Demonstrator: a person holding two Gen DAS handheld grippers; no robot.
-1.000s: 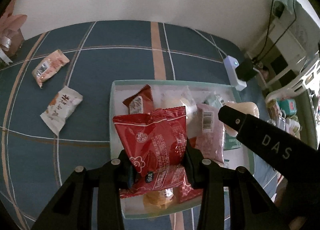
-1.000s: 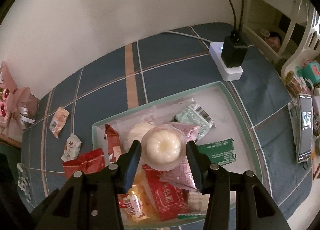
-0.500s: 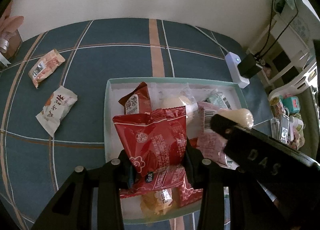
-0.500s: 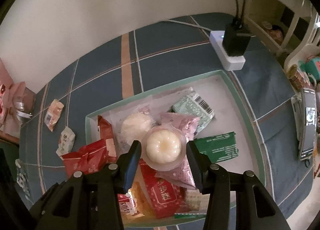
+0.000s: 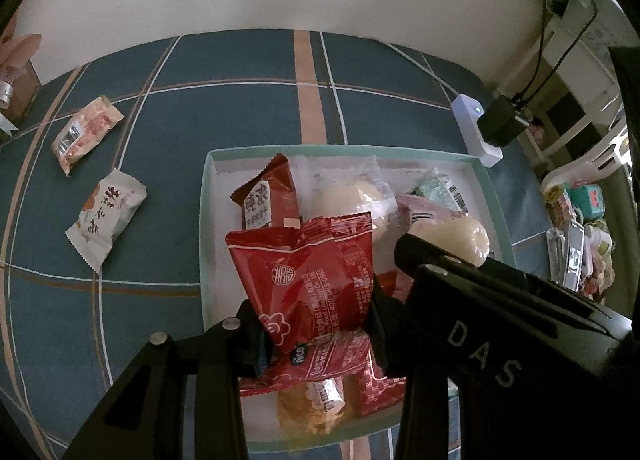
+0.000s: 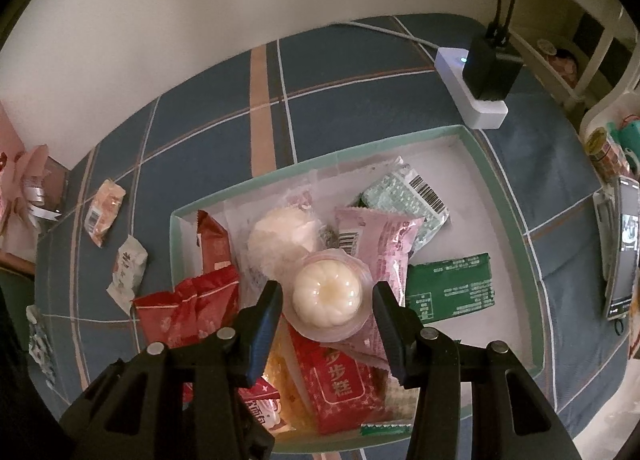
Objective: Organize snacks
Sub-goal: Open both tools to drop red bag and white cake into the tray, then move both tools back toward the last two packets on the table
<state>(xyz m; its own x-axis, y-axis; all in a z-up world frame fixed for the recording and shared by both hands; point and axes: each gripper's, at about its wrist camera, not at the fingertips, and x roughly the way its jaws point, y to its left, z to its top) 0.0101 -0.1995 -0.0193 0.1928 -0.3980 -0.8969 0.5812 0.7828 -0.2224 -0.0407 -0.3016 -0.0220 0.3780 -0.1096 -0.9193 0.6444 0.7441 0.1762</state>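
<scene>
A pale green tray (image 5: 206, 220) on the blue checked cloth holds several snack packets. Above its near left part my left gripper (image 5: 312, 300) is shut on a red snack packet (image 5: 304, 272), which stands up between the fingers. My right gripper (image 6: 328, 300) is shut on a clear jelly cup (image 6: 326, 292) with a cream-white filling, low over the packets in the middle of the tray (image 6: 504, 212). In the left wrist view that cup (image 5: 460, 238) shows at the tip of the right gripper's black body. The red packet (image 6: 188, 308) also shows in the right wrist view.
Two loose packets lie on the cloth left of the tray: an orange-pink one (image 5: 86, 132) and a white one (image 5: 106, 216). A white power strip with a black adapter (image 6: 480, 100) sits behind the tray's right corner. A phone (image 6: 624, 252) and clutter crowd the right edge.
My right gripper has sunk toward the tray with the jelly cup; in the left wrist view it has shifted left and closer. The left gripper still holds the red packet in the same place.
</scene>
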